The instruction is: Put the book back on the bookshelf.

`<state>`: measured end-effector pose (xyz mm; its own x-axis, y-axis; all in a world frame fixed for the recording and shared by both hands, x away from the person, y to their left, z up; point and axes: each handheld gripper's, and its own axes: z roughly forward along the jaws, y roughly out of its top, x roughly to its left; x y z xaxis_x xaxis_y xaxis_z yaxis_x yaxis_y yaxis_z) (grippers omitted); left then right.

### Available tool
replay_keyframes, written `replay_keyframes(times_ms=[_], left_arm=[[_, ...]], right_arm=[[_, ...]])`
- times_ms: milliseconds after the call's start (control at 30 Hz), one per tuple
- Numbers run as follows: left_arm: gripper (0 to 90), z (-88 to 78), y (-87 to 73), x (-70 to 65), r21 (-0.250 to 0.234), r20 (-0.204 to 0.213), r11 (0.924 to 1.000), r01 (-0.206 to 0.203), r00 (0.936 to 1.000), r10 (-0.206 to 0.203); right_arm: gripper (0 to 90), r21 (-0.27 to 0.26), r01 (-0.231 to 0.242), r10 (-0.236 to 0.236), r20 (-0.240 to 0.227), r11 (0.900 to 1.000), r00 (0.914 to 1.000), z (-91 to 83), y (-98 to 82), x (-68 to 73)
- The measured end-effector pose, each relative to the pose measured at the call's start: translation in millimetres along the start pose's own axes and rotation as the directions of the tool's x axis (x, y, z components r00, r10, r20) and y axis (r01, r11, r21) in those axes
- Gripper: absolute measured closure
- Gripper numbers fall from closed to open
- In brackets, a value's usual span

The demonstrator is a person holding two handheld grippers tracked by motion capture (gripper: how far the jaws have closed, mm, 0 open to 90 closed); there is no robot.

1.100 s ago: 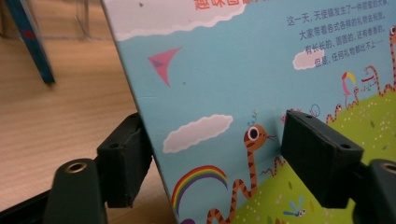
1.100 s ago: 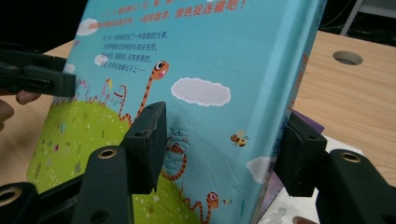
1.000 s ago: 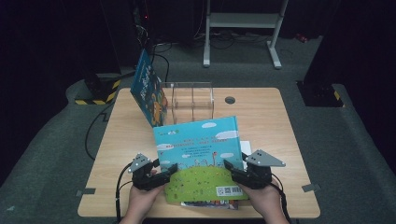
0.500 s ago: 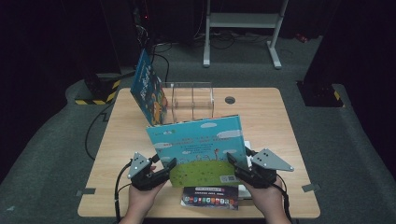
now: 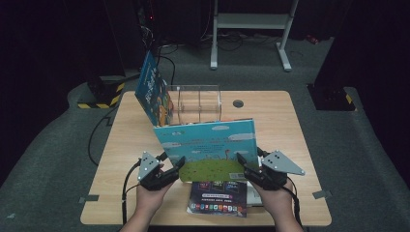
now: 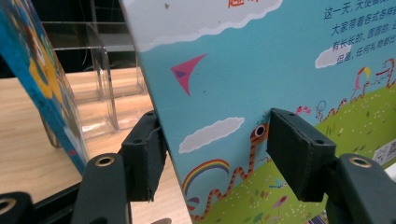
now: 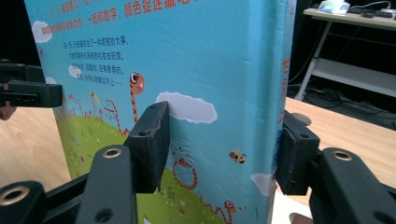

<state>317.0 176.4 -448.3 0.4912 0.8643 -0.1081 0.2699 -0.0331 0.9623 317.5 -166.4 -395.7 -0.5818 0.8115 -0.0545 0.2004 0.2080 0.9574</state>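
Note:
A thick picture book (image 5: 208, 145) with a sky-blue and green cover stands upright near the table's front edge, held between both grippers. My left gripper (image 5: 178, 166) is shut on its lower left edge; its jaws have just been closing, with the book (image 6: 261, 70) between the pads (image 6: 299, 154). My right gripper (image 5: 241, 164) is shut on the lower right edge by the spine (image 7: 275, 93), one pad on the cover and one behind. Below the held book, a dark book (image 5: 217, 199) lies flat on the table.
A clear acrylic rack (image 5: 198, 104) stands at the back middle of the wooden table (image 5: 300, 125). A blue book (image 5: 152, 92) leans on the rack's left side. A round cable hole (image 5: 238, 103) sits right of the rack. Bare wood lies to both sides.
The picture book has been lifted off the dark book and tipped up to stand more upright. Both hands moved slightly forward with it, and the left jaws closed in.

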Motion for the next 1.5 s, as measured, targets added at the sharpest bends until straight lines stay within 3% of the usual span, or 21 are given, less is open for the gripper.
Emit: replay_keyframes(times_ms=[500,700,1033,1300,1500], left_arm=[[38.5,27.4,11.7,4.6,-0.061,-0.016,0.9968,-0.052,0.9986,0.051],[38.4,33.1,6.2,10.5,-0.055,-0.016,0.9977,-0.04,0.9991,0.039],[38.1,27.8,0.4,12.8,-0.064,-0.005,0.9974,-0.033,0.9995,0.033],[37.6,19.1,-3.8,13.2,-0.055,0.005,0.9977,-0.04,0.9992,0.04],[36.9,14.2,-7.3,12.9,-0.045,0.001,0.9988,-0.019,0.9998,0.019]], right_arm=[[42.2,-0.071,0.018,-0.015,0.047,0.997,0.9988,13.5,3.3,-18.5],[42.2,-0.071,0.027,-0.023,0.052,0.997,0.9984,21.6,0.4,-19.8],[41.7,-0.074,0.046,-0.042,0.051,0.996,0.9978,20.6,-0.3,-13.1],[39.4,-0.076,0.013,-0.01,0.031,0.997,0.9995,12.0,0.0,-2.7],[39.1,-0.082,0.026,-0.025,0.013,0.996,0.9996,7.3,0.0,3.5]])
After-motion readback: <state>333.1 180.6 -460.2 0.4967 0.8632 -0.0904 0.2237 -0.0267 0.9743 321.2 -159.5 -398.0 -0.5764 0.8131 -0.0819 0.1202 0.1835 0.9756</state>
